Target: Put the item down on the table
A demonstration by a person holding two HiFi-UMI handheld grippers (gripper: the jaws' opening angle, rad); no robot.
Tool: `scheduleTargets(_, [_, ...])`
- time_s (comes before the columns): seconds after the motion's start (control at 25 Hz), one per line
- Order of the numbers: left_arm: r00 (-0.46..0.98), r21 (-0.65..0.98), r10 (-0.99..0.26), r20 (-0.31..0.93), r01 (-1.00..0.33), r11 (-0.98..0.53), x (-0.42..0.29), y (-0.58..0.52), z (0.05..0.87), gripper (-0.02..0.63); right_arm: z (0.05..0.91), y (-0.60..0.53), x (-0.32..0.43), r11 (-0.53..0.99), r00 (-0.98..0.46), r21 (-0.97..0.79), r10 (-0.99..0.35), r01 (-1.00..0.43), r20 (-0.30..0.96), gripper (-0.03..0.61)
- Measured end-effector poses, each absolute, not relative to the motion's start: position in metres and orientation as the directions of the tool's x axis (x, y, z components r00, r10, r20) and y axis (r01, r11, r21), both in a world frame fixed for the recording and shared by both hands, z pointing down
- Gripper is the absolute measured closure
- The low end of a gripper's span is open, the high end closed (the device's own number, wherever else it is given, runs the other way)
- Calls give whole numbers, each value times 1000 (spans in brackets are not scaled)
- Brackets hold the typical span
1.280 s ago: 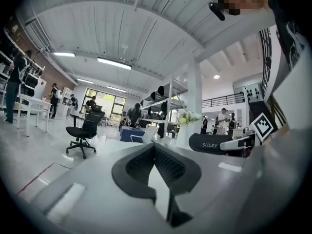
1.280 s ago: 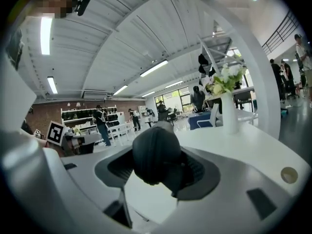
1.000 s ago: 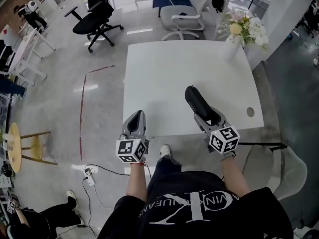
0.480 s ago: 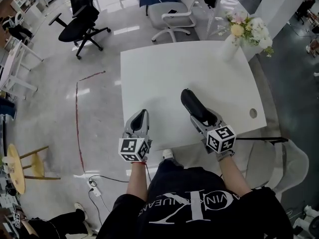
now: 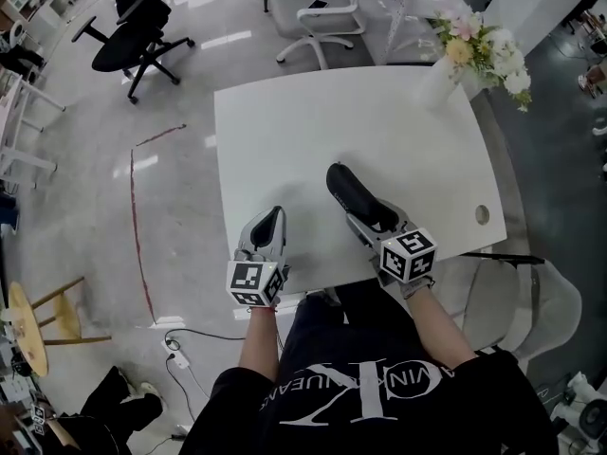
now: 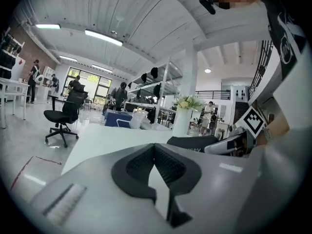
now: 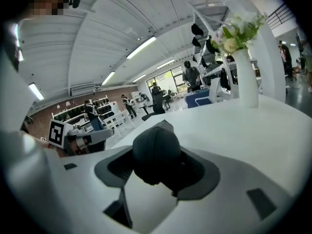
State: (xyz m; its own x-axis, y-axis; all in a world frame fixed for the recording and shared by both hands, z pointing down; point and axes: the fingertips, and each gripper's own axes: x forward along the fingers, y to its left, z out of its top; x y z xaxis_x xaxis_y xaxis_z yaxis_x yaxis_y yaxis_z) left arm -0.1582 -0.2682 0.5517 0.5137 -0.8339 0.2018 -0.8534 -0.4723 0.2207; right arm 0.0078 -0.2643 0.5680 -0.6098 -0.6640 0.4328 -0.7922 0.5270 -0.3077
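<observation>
A long black item [image 5: 349, 190] lies out over the near part of the white table [image 5: 313, 112]. My right gripper [image 5: 372, 224] is shut on its near end. In the right gripper view the item [image 7: 155, 147] fills the space between the jaws of the right gripper [image 7: 157, 172]. I cannot tell whether it touches the tabletop. My left gripper [image 5: 268, 220] sits at the table's near edge, to the left of the item, shut with nothing in it. From the left gripper [image 6: 155, 149] view, the black item [image 6: 195, 141] shows low at the right.
A white vase of flowers [image 5: 474, 55] stands at the table's far right corner. A round cable hole [image 5: 482, 214] is near the right edge. A black office chair [image 5: 128, 36] and a white chair [image 5: 318, 12] stand beyond the table; another white chair [image 5: 536, 301] is at my right.
The head camera has swung, so the table sits further left in view. Both grippers keep nearly the same places on the table. The right one still holds the black item.
</observation>
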Motion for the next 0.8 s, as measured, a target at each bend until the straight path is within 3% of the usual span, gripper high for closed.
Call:
scheduleTargets(0.4, [459, 171, -858, 231, -887, -429, -157, -290, 550, 603, 590, -291, -24, 609, -697, -350, -547, -712, 465, 313])
scheduleTargets(0.8, [429, 172, -873, 231, -901, -398, -159, -294, 546, 603, 610, -298, -21, 589, -691, -380, -501, -713, 521, 313])
